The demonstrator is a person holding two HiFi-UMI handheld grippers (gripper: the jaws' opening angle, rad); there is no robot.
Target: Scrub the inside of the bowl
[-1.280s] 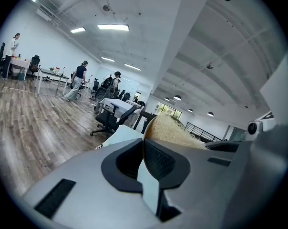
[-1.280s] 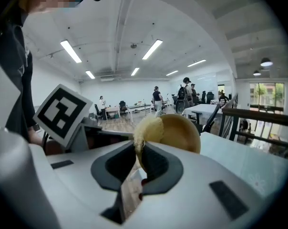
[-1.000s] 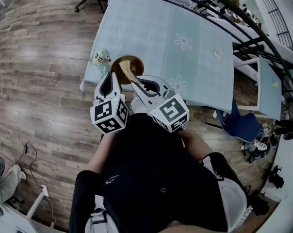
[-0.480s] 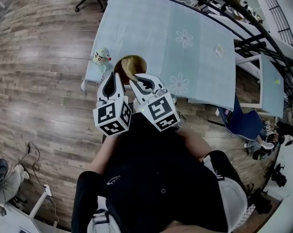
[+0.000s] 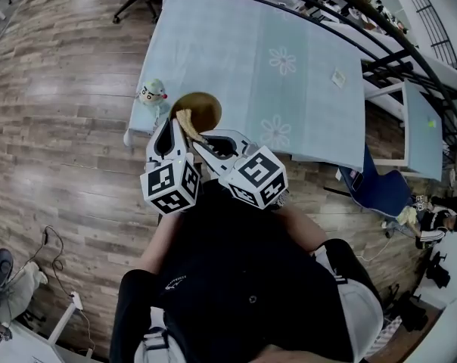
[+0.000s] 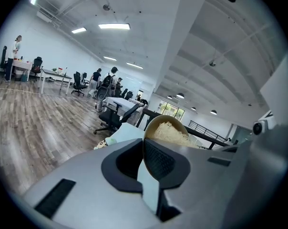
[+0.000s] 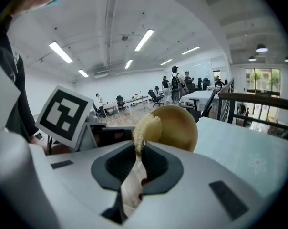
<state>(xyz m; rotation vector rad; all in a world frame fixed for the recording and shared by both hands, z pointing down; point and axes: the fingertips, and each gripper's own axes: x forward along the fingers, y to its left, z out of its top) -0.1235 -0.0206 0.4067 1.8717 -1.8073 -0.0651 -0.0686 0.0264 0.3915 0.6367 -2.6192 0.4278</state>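
A brown wooden bowl (image 5: 200, 109) stands at the near left corner of the table. My left gripper (image 5: 168, 129) is shut on the bowl's near rim; in the left gripper view the rim (image 6: 156, 126) rises straight out of the closed jaws. My right gripper (image 5: 204, 139) is shut on a beige fibrous scrubber (image 5: 186, 121), which reaches over the rim into the bowl. In the right gripper view the scrubber (image 7: 144, 128) sticks up from the jaws and lies against the bowl (image 7: 178, 126). The bowl's bottom is partly hidden by the scrubber.
A small toy figure (image 5: 152, 92) sits just left of the bowl at the table's corner. The table (image 5: 244, 51) has a light blue flowered cloth and a small card (image 5: 338, 79) far right. A blue chair (image 5: 376, 191) and a second table (image 5: 418, 138) stand to the right.
The scrubber has swept across the bowl's inside toward its near left side. The right gripper has followed it left. The left gripper keeps its hold on the rim.
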